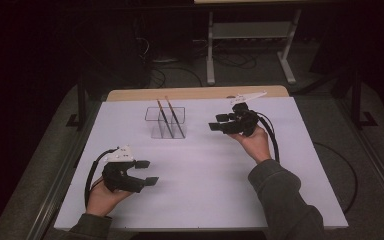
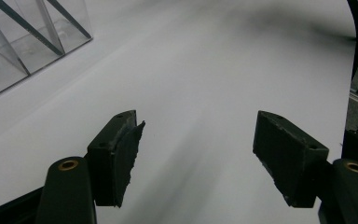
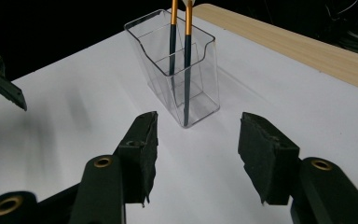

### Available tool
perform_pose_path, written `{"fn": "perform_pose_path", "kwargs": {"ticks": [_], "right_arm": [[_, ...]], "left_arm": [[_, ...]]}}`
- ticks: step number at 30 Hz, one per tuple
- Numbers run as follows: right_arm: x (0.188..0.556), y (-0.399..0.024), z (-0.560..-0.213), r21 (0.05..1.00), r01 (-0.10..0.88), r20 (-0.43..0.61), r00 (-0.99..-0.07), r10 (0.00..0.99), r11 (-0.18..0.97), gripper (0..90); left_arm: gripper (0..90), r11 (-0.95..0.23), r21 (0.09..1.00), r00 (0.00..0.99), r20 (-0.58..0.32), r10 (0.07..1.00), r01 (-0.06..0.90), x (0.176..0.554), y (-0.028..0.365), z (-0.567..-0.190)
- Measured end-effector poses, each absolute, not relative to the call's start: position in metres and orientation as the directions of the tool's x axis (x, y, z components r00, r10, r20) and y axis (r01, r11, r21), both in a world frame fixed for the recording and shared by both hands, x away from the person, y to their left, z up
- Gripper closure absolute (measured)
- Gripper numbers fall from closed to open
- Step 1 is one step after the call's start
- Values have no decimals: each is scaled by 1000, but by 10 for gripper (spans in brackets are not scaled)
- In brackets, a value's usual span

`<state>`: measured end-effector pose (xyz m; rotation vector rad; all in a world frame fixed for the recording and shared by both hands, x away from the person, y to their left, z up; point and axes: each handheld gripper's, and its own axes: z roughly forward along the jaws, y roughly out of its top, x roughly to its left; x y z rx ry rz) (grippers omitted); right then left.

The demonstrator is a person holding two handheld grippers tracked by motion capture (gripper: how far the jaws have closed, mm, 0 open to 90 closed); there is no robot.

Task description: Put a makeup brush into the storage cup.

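We see the left tongs point(image 1: 147, 172) released, jaws spread wide with nothing between them, at about 7 o'clock on the surface point(image 1: 205, 175). The right tongs point(image 1: 219, 122) are likewise released and empty, at about 1 o'clock, their jaws pointing toward 9 o'clock. Between the two, near 11 o'clock, stands a clear container point(image 1: 166, 122) holding two thin brushes point(image 1: 169, 117) with orange upper shafts and dark lower ends, leaning toward 11 o'clock. In the right gripper view the container point(image 3: 179, 70) stands just beyond the open jaws, with bare white surface between. The surface is white, with a pale wooden edge point(image 1: 195, 93) at 12 o'clock. Beyond it we note a dark room, a grey floor, cables and a white frame point(image 1: 250, 45).
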<state>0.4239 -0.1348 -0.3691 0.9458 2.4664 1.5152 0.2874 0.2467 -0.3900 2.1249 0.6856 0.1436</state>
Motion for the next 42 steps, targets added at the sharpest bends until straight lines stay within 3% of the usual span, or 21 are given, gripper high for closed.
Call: {"fn": "perform_pose_path", "kwargs": {"ticks": [42], "right_arm": [[367, -182, -384, 841, 455, 234, -794, 560, 294, 362]], "left_arm": [[250, -440, 793, 819, -124, 560, 421, 285, 249, -389]]}}
